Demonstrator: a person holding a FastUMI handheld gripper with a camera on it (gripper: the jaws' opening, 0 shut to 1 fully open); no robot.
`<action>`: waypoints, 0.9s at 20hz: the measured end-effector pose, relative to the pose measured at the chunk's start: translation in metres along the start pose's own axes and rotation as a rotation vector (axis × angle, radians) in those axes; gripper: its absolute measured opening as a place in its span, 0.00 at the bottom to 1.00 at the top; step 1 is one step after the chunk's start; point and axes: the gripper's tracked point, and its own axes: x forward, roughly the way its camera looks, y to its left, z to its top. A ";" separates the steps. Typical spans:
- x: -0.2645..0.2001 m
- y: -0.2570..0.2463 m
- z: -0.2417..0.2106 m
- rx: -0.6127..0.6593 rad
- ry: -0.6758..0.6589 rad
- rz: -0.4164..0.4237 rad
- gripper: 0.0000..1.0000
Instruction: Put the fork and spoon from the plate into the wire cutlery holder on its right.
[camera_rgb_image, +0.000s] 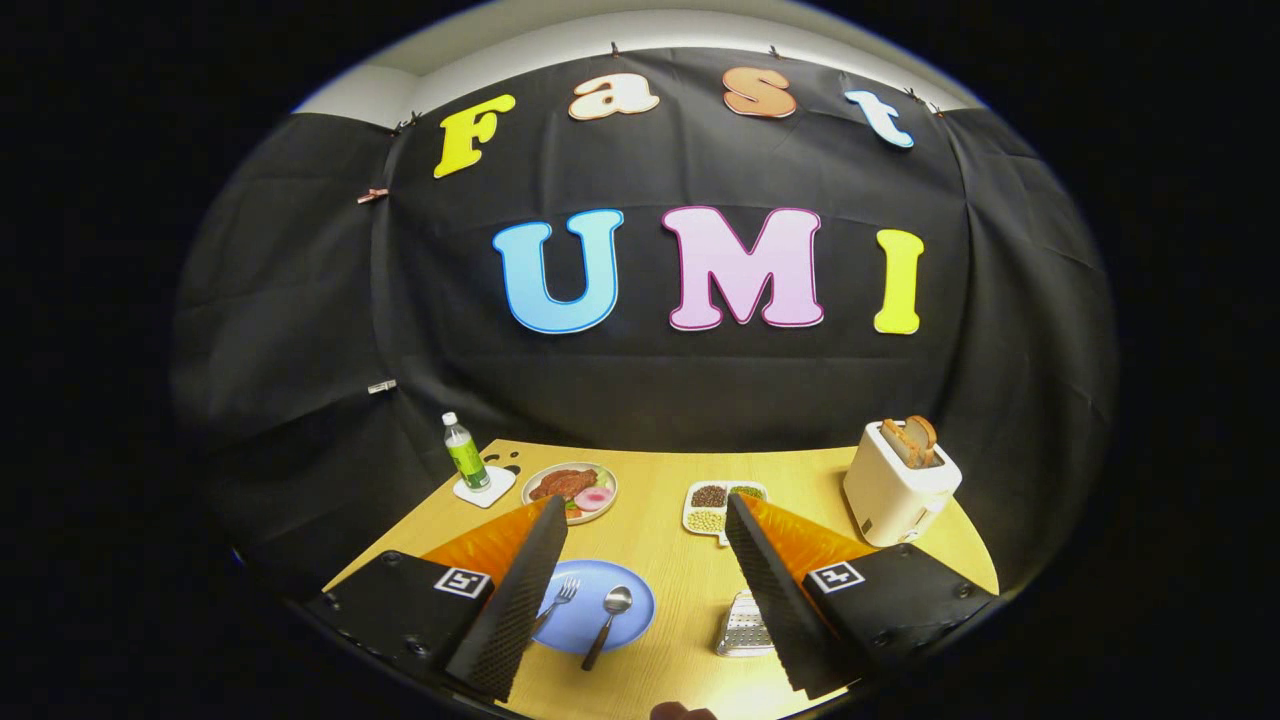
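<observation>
While the fork (562, 596) and spoon (608, 622) both lay on the blue plate (630, 600) between your fingers, nothing of the task was yet done. Your gripper (645, 535) stood wide open above the table (660, 480), holding nothing. Right of the plate, the wire cutlery holder (742, 626) waited empty as far as I could tell. A toaster (897, 485) stood beyond.

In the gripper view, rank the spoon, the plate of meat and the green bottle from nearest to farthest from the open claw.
1. Spoon: on the blue plate, between the fingers of the open claw.
2. Plate of meat: beyond the left finger's tip.
3. Green bottle: farthest, on a coaster near the table's back left corner.
</observation>
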 end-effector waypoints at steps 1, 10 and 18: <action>0.002 0.002 -0.002 0.000 0.004 0.005 0.99; 0.036 0.024 -0.042 -0.030 0.116 0.025 0.99; 0.076 0.056 -0.179 -0.129 0.491 0.105 1.00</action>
